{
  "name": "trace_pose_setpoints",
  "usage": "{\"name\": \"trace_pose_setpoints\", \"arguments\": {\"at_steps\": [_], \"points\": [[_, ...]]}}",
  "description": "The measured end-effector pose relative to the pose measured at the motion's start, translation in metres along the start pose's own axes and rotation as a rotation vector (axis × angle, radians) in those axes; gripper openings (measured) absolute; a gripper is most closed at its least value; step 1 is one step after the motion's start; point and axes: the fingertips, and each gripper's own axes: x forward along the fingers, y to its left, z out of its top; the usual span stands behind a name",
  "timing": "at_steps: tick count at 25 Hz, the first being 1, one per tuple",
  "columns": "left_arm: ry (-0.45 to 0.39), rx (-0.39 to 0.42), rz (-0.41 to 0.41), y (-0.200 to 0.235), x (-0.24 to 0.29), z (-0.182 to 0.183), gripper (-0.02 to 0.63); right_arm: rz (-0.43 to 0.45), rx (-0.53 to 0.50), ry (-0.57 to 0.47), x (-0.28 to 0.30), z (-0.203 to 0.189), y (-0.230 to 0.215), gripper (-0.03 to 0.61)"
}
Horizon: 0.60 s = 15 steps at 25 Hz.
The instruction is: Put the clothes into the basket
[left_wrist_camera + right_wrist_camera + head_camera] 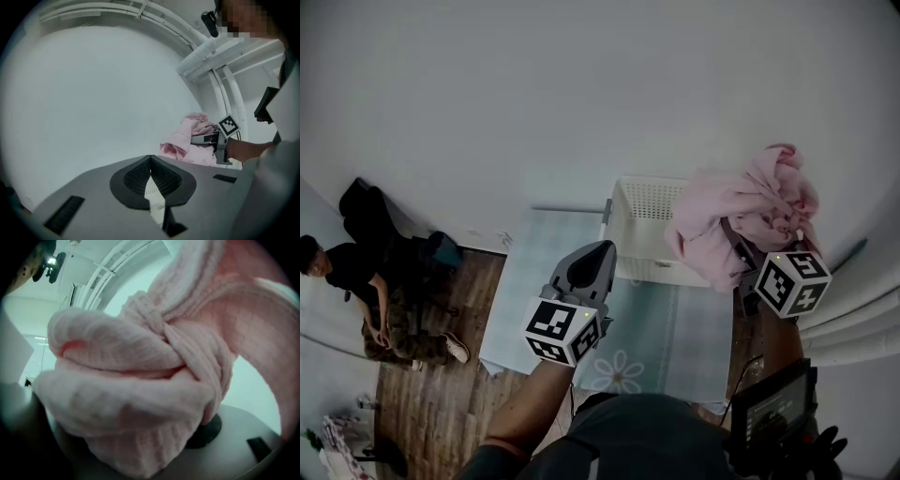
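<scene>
The pink garment (741,211) is a soft, thick knit with a fine waffle rib, bunched into fat rolls and twisted folds. It hangs in a loose lump from the right gripper (736,242), whose fingers are set wide and clamped on the bulk. In the right gripper view the cloth (140,380) fills nearly everything and spills over the grey housing. In the head view the bundle is held up off the worktop and overlaps the right end of the basket (642,202); none of it lies inside.

The basket is white rigid plastic, rectangular, its walls pierced with a regular grid of small holes, and it stands at the far end of the worktop.

The left gripper (602,246) is a smooth grey shell tapering to a point. Its dark, ribbed fingers (136,176) are closed tip to tip with nothing between them.

A pale blue-green checked tablecloth (675,328) with a white daisy print covers the worktop. Brown wooden floor planks (441,403) lie to the left, where a person (366,291) in dark clothes sits against a plain white wall (534,94)
</scene>
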Motion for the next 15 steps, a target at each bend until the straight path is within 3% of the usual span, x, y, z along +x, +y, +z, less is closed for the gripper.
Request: {"name": "trace_pose_setpoints", "arguments": {"at_steps": [7,15], "points": [[0.043,-0.016,-0.034,0.032,0.029,-0.024,0.009,-0.055,-0.01,0.111,0.052,-0.042,-0.01,0.36],[0.073,-0.021,-0.089,0.045,0.056,-0.025,0.009,-0.087,-0.029,0.259,0.09,-0.077,-0.021,0.36]]}}
